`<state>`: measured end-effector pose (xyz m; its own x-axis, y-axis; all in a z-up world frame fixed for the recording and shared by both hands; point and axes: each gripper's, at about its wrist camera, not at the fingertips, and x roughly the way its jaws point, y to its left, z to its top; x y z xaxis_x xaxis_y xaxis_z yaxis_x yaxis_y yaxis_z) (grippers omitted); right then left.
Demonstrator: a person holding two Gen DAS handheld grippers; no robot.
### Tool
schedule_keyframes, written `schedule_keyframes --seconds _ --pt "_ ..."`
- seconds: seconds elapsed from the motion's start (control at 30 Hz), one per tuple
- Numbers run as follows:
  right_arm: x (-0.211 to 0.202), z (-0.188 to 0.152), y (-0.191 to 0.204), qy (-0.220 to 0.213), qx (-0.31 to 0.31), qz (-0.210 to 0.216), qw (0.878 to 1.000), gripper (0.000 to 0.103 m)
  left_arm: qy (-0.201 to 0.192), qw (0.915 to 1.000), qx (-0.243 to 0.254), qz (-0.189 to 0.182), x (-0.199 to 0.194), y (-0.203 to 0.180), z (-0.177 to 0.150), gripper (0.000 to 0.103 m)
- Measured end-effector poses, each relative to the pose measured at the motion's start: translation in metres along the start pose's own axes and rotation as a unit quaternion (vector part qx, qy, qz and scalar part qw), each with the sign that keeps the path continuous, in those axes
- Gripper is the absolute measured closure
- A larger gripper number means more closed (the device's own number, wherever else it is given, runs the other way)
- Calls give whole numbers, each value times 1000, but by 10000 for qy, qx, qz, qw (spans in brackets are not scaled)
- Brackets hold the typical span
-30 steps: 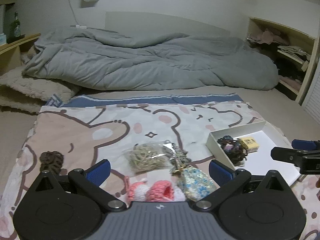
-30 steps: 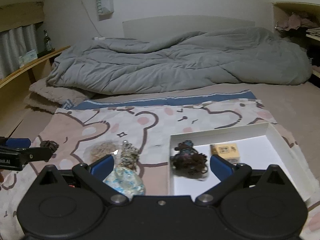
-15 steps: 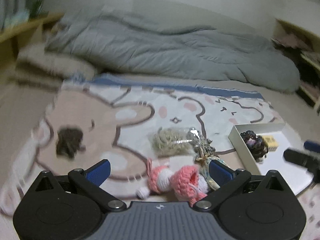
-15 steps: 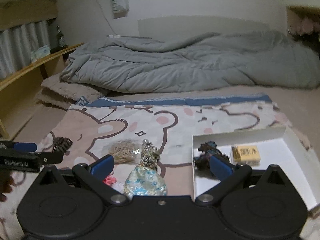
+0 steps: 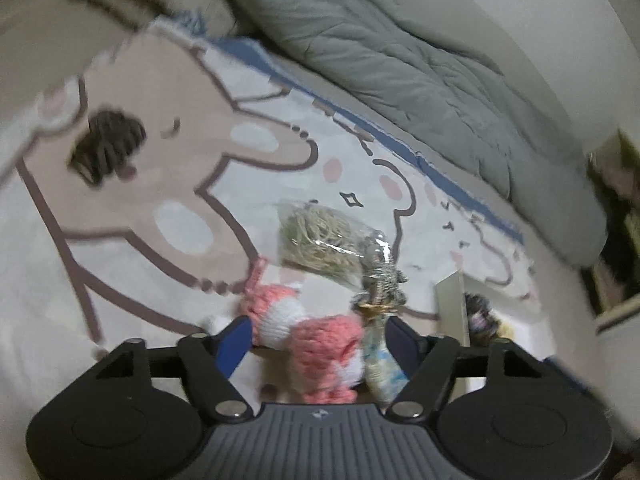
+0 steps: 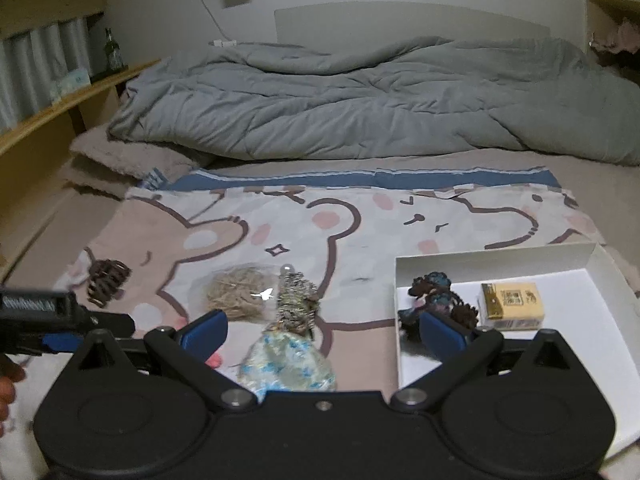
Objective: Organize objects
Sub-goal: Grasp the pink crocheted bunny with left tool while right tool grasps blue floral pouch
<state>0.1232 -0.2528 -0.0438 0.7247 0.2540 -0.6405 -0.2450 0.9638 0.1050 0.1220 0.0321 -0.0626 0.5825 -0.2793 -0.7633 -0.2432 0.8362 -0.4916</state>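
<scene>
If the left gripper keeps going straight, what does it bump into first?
Probably the pink knitted toy. It already lies between the closing fingers of the left gripper, with the floral pouch squeezed beside it.

Your room is dim, lit flat and cool with no visible lamp. Your left wrist view is tilted and smeared by motion: the brown hair clip [image 5: 107, 148] at left and the pink knitted toy [image 5: 316, 340] are streaked, and the bear-print cloth [image 5: 160, 184] lines are soft. Your right wrist view is sharper; the white box [image 6: 592, 320] at lower right is the brightest patch, and a small glare spot sits on the plastic bag [image 6: 244, 294]. Fisheye bending curves the grey duvet [image 6: 360, 100], and the corners go black
</scene>
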Motion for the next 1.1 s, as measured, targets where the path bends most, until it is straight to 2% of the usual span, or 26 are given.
schedule_keyframes --seconds 0.1,0.17,0.27,0.5,0.73,1.0,1.1 --pt "16 -5 -5 103 54 33 9999 0 88 9981 -592 -161 11 6 0 39" --pt "27 -10 -8 272 163 94 9995 0 131 9965 -814 -167 20 9 2 41" --pt "40 -19 -10 443 207 283 9984 8 203 9941 -1062 -107 31 13 3 45" --pt "58 -31 -5 523 113 701 9961 9 493 9868 -1541 -118 55 22 0 50" --pt "77 -47 0 744 -35 790 9941 6 346 9795 -1979 -150 62 26 -2 50" --pt "90 -57 3 781 231 810 9934 2 289 9609 -2731 -339 60 38 -5 50" --pt "96 -59 4 873 327 797 9924 0 290 9595 -2786 -313 61 37 -8 50"
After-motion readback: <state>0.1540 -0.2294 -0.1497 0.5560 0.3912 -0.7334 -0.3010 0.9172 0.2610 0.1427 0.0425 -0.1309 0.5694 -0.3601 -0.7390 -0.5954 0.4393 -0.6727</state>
